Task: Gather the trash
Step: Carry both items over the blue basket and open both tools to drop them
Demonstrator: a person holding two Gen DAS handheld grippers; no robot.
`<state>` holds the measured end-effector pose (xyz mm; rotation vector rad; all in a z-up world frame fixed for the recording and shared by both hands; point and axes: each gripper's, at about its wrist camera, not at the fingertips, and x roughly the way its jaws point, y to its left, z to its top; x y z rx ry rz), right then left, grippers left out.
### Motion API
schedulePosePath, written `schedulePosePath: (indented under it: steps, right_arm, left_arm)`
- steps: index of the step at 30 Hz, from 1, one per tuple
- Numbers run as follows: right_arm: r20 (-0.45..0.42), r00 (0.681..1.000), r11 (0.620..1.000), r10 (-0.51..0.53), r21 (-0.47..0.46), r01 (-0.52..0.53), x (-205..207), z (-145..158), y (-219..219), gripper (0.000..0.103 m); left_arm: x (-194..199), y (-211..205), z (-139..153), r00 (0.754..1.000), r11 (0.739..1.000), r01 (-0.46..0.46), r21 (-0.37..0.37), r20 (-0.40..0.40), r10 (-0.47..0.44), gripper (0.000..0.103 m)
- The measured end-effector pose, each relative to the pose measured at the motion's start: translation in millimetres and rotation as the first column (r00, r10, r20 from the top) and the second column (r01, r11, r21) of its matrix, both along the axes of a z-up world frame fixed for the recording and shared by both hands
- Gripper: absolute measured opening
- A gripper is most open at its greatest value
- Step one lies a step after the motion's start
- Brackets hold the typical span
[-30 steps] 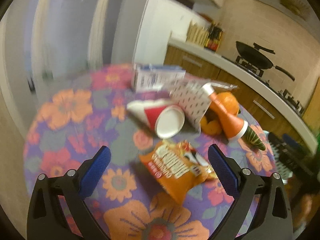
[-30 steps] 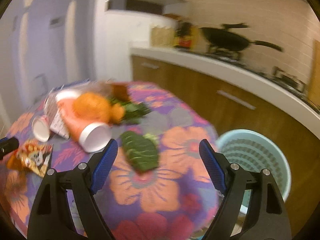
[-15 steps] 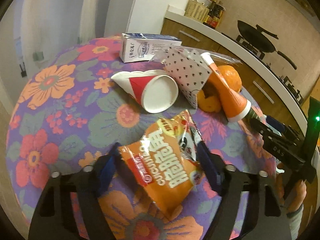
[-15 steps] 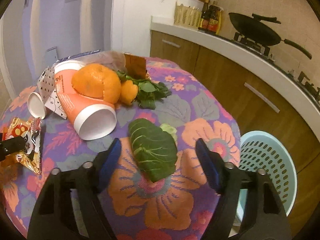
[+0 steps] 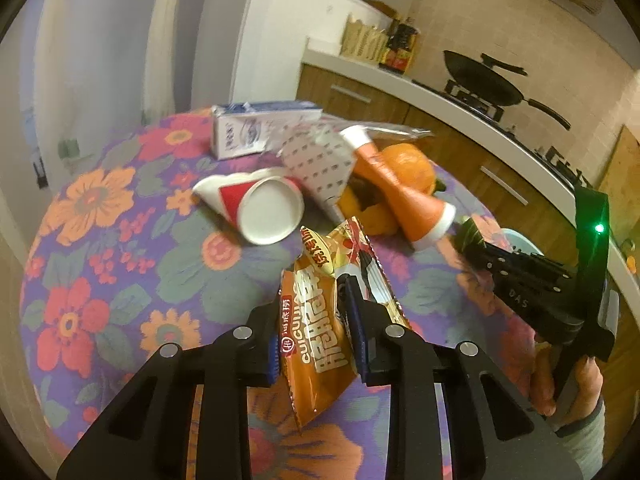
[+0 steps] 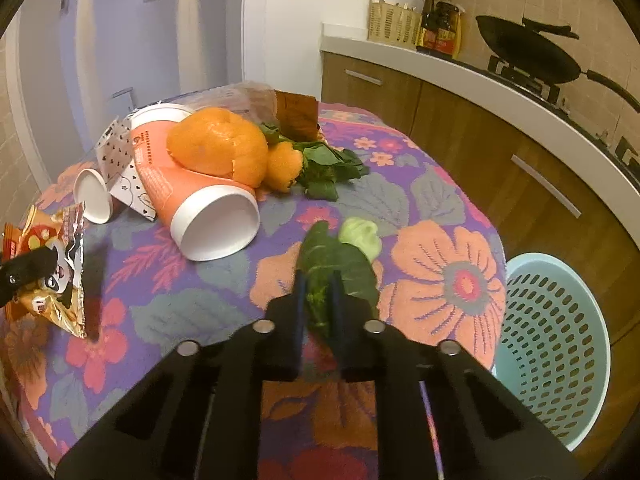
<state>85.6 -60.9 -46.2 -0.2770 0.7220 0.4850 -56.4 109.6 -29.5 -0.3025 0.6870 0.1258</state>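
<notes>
Both tongs clamped: snack bag [image 5: 316,328] & leaf [image 6: 340,268], lengthwise away.

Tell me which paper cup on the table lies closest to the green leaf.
The orange cup, its open mouth beside the green leaf; the red-and-white cup lies farther off.

A crinkled orange foil snack bag [image 5: 316,332] stands tilted near the table's [image 5: 120,280] front edge. A dark green leaf [image 6: 340,268] lies folded near its right edge.
</notes>
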Motion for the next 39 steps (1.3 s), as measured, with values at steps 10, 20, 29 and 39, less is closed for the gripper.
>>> schedulePosePath:
  steps: [10, 20, 29, 39]
  right_arm:
    - [0.056, 0.996, 0.990, -0.071, 0.127, 0.063, -4, 33, -54, 0.003]
    - [0.066, 0.960, 0.950, -0.273, 0.179, 0.258, 10, 43, -149, 0.003]
    - [-0.072, 0.893, 0.878, -0.445, 0.161, 0.450, 37, -2, -229, 0.003]
    - [-0.248, 0.830, 0.815, -0.500, 0.191, 0.548, 60, -47, -273, 0.003]
  left_arm:
    - [30, -61, 38, 0.984, 0.988, 0.149, 0.039, 0.095, -0.152, 0.025]
    - [101, -157, 58, 0.931, 0.941, 0.328, 0.081, 0.139, -0.336, 0.025]
    - [176, -235, 28, 0.898, 0.899, 0.436, 0.035, 0.045, -0.437, 0.025]
    - [225, -282, -15, 0.861, 0.861, 0.506, 0.051, -0.088, -0.500, 0.029]
